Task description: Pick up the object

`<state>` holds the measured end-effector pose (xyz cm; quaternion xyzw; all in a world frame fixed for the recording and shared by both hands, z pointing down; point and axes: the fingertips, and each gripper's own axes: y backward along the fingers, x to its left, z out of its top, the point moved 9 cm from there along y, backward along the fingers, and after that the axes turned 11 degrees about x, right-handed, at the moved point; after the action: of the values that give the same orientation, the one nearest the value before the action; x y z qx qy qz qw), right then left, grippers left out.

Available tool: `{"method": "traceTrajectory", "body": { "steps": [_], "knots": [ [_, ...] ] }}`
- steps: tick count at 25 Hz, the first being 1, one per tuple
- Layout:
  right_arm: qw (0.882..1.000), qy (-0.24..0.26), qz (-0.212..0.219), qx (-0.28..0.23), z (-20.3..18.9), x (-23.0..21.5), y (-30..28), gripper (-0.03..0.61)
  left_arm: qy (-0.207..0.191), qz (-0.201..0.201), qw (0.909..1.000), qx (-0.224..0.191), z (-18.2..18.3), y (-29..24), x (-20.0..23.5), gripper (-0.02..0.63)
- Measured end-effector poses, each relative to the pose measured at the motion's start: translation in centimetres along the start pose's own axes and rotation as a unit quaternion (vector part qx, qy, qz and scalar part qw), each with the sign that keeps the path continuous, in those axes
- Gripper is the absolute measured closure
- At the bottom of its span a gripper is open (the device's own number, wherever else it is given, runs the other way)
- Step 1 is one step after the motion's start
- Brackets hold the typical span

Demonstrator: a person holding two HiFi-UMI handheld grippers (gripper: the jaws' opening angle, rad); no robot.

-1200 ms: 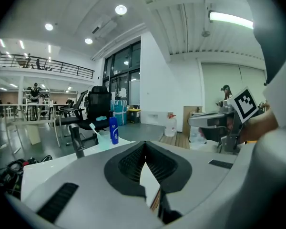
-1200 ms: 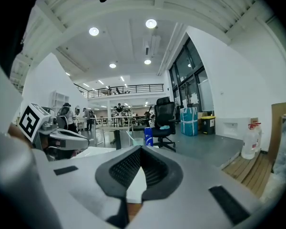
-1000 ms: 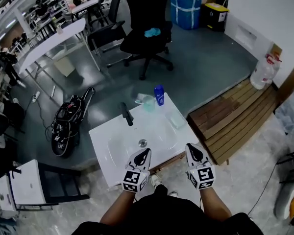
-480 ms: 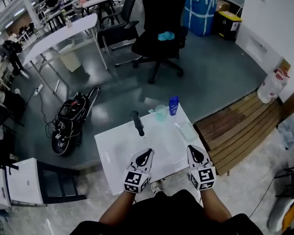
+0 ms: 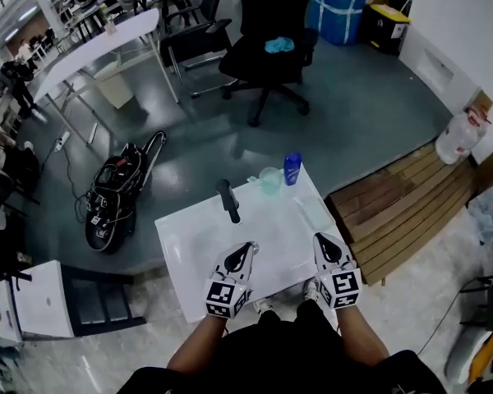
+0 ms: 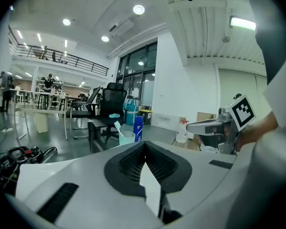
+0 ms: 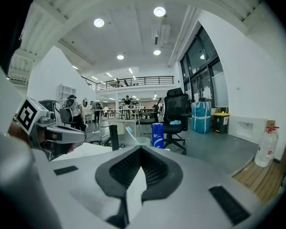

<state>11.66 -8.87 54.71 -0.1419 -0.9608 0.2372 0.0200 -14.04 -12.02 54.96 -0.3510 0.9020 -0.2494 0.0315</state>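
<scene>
Blue bottle (image 5: 292, 168), probably my target, stands beside the cup (image 5: 270, 180) at the far edge of the bench (image 5: 189, 238); over the last second I've only drifted nearer, left gripper (image 5: 245, 251) and right gripper (image 5: 322, 243) jaws both closed and empty, so the reach remains.

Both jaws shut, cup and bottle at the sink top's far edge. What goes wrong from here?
1. Cup and blue bottle stand close together at the far edge; reaching for one may knock the other off.
2. Left hand-held gripper and right hand-held gripper are both shut; arriving unopened would likely push the object, not grasp it.
</scene>
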Motion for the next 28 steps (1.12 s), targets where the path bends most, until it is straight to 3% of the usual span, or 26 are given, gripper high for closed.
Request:
{"method": "traceTrajectory", "body": {
  "steps": [19, 25, 28],
  "knots": [
    [0.994, 0.012, 0.026, 0.108, -5.2, -6.2, -3.3, 0.557, 0.038, 0.021, 0.9975, 0.056, -1.9, -4.2, -3.6, 0.595],
    [0.988, 0.006, 0.040, 0.147, -7.0, -7.1, -4.6, 0.280, 0.049, 0.029, 0.9965, 0.061, -2.5, -4.2, -4.3, 0.595],
    [0.986, 0.006, 0.036, 0.162, -7.7, -7.7, -5.4, 0.230, 0.054, 0.032, 0.9958, 0.066, -2.6, -4.2, -4.6, 0.595]
  ]
}}
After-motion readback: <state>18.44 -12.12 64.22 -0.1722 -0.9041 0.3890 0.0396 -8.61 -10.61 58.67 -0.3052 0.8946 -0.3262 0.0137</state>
